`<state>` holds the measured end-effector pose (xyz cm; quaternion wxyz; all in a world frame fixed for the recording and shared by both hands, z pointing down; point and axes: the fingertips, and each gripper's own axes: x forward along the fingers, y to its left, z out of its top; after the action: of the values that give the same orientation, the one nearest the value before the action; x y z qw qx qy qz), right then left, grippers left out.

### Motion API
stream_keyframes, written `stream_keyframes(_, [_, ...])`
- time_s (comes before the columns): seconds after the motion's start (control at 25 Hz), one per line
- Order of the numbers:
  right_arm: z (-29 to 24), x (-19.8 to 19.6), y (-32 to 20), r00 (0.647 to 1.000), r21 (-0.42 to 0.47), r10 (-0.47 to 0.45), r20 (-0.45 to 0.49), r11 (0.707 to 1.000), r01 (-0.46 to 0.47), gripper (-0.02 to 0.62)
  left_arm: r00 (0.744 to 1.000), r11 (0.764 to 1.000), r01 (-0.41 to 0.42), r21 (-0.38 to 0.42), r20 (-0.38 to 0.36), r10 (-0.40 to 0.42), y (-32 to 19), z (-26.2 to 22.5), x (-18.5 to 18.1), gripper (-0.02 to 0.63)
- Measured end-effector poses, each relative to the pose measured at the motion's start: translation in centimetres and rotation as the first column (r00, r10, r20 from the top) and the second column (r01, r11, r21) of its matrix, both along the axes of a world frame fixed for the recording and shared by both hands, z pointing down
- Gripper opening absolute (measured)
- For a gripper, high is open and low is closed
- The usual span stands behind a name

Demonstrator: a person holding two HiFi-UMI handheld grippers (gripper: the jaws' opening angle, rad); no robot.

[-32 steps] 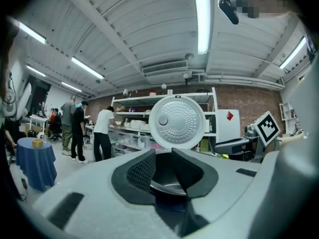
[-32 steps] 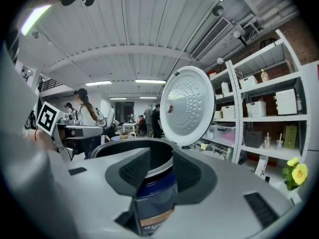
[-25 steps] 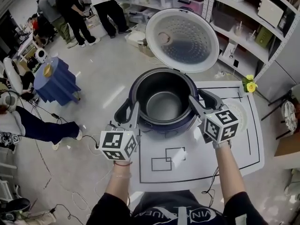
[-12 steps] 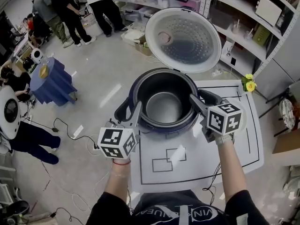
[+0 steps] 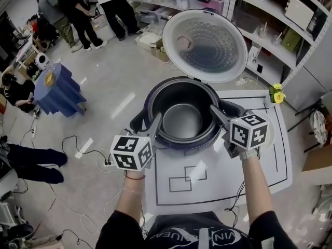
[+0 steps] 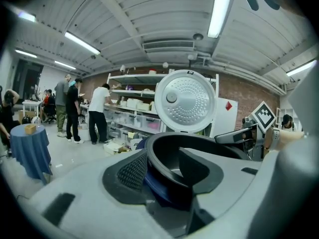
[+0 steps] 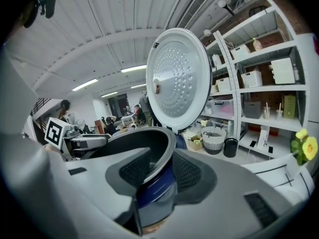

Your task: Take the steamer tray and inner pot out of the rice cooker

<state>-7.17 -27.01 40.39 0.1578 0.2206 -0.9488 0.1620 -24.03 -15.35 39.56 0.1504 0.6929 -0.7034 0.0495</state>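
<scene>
- I am looking down into a big workshop with a pale grey floor (image 5: 104, 87); cables (image 5: 88, 152) trail over it at the near left.
- White shelving (image 5: 270, 14) runs along the far right wall, loaded with clear bins and boxes.
- Several people (image 5: 78, 9) stand at the far left, and a small round table under a blue cloth (image 5: 59, 92) sits nearer, well apart from my work surface.
- The work surface is a white table (image 5: 270, 165) marked with black border lines and two overlapping black rectangles (image 5: 181, 178) at its near middle.
- The dark blue rice cooker (image 5: 149, 104) stands on the far left part of that table, its white dimpled lid (image 5: 205, 45) swung up and open at the far side.
- The inner pot (image 5: 181, 121) sits down inside the cooker, empty.
- My left gripper (image 5: 147, 123) straddles the left side of the pot rim; its jaws have just been opening and now stand wide, pads clear of the rim.
- My right gripper (image 5: 223, 110) straddles the right side; its jaws have just been closing with the rim between them, and I can't see them clamped on it yet.
- A yellow flower (image 5: 277, 93) stands at the table's far right corner.
</scene>
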Motion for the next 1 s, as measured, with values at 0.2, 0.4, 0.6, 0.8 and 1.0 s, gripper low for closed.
stream_keyframes(0.2, [0.3, -0.1, 0.0, 1.0, 0.01, 0.007, 0.017, 1.0, -0.008, 0.138, 1.0, 1.0, 0.019, 0.001, -0.003, -0.019, -0.1, 0.3, -0.3, 0.175])
stream_keyframes(0.4, [-0.2, -0.1, 0.0, 0.995, 0.002, 0.026, 0.097, 1.0, -0.027, 0.129, 0.998, 0.998, 0.059, 0.014, -0.028, -0.058, -0.2, 0.1, -0.8, 0.154])
stream_keyframes(0.6, [-0.7, 0.4, 0.5, 0.988, 0.024, 0.039, 0.15, 0.999, -0.043, 0.121, 0.991, 0.991, 0.115, 0.067, -0.082, -0.11, 0.3, -0.4, -1.3, 0.095])
stream_keyframes(0.8, [-1.5, 0.4, 0.6, 0.981, 0.039, 0.055, 0.185, 0.997, -0.063, 0.113, 0.987, 0.985, 0.137, 0.103, -0.103, -0.126, 0.7, -1.3, -1.4, 0.084])
stream_keyframes(1.0, [-4.1, 0.4, 1.0, 0.966, 0.062, 0.055, 0.254, 0.995, -0.073, 0.112, 0.988, 0.978, 0.13, 0.162, -0.1, -0.115, 1.2, -3.8, -1.5, 0.084])
